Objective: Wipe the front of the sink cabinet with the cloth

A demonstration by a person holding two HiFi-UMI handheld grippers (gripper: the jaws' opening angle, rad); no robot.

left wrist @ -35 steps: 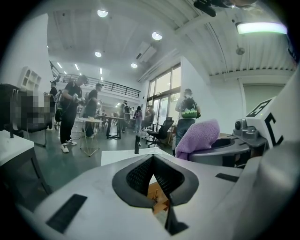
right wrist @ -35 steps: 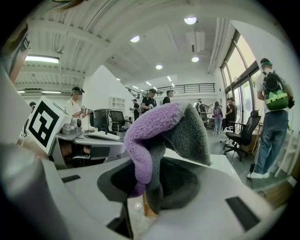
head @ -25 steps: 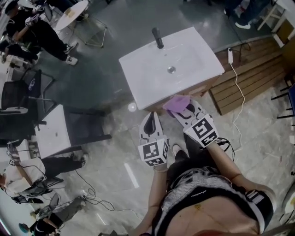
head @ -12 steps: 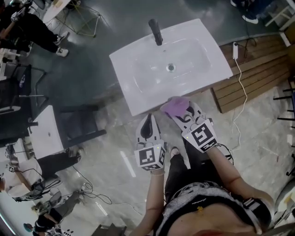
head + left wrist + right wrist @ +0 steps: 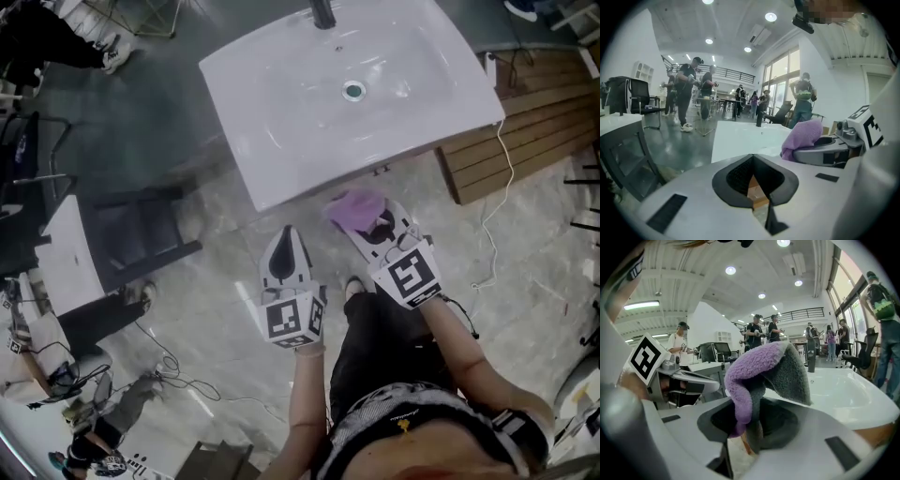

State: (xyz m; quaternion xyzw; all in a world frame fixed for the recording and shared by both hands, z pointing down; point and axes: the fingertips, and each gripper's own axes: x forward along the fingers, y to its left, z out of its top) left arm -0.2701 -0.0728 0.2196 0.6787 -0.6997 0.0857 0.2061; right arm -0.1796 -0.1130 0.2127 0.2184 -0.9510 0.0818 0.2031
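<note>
Pale marbled floor tiles (image 5: pixel 225 309) spread under the person, who stands close to the near edge of the sink. Nearest are the two grippers, hard white plastic shells with dark jaw linings. The left gripper (image 5: pixel 286 239) has its jaws pressed together on nothing and hangs idle to the left, clear of the sink. The right gripper (image 5: pixel 372 225) is clenched on the cloth (image 5: pixel 354 206), a soft, fluffy purple rag. Its own view shows the fabric bunched in a thick fold with a grey underside, flopping over the jaw tips.

The cloth sits just short of the sink's near rim and, as far as these views tell, touches neither rim nor cabinet. So the task looks to be at the approach step, with no wiping contact yet. The next move likely calls for lowering the cloth beneath the overhang and pressing it flat against the front panel. Sideways strokes would follow.

Just beyond is the sink (image 5: pixel 281 122), a smooth, glossy white rectangle with a shallow bowl, a round metal drain (image 5: pixel 353 90) and a dark tap (image 5: pixel 323 11) at its far edge. The cabinet (image 5: pixel 876 436) shows only as a brown strip under the rim. To the right lie slatted wooden boards (image 5: pixel 525 112) and a thin white cable (image 5: pixel 494 202). Farther off is dark polished flooring with chairs and people.
</note>
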